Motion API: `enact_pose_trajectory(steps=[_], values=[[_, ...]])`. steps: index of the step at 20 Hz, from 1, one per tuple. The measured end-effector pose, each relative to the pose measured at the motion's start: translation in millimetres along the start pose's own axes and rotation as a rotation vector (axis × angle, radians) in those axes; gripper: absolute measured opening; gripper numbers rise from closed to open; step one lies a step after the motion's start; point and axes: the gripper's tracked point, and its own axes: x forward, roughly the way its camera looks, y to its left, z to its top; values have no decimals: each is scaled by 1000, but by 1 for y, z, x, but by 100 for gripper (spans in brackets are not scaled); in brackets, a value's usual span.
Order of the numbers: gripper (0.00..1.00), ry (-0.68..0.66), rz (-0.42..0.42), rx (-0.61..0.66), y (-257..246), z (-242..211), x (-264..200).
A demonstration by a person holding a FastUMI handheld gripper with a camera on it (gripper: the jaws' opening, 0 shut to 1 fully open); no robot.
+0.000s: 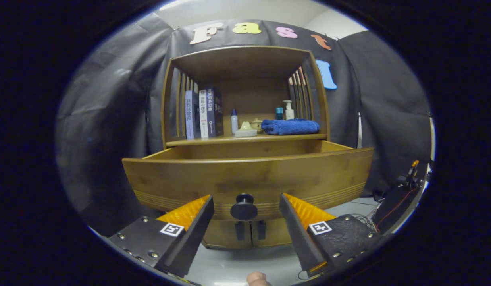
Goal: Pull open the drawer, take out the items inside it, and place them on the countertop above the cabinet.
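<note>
Drawer [245,178] already pulled out under the surface [245,139] with books [203,113] and towel [295,126]; knob [243,206] between but apart from wide-open, empty jaws of gripper [245,216]; contents hidden behind the front, so probably up and over next.

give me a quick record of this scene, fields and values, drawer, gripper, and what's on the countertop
drawer: wooden drawer pulled out, contents hidden behind its front
knob: round dark knob between the fingers, untouched
hand-held gripper: hand-held gripper open, fingers either side of the knob
countertop: countertop holds books, small white bottle, folded blue towel, pump bottle
task stage: drawer open, no item in the gripper
</note>
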Motion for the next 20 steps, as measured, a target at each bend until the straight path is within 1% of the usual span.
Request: enact_pose_trajectory(steps=[7,10,11,13,16,18,19,20], values=[[99,-11,-36,11,-6,-6,27],[99,-1,-23,39,-1,-12,40],[99,-48,-24,41,-1,-9,52],[99,-69,-22,49,1,-5,48],[99,-59,-17,41,3,-7,62],[100,-78,-17,38,2,-2,71],[100,-108,-15,50,1,4,75],[100,-92,-16,55,3,0,82]])
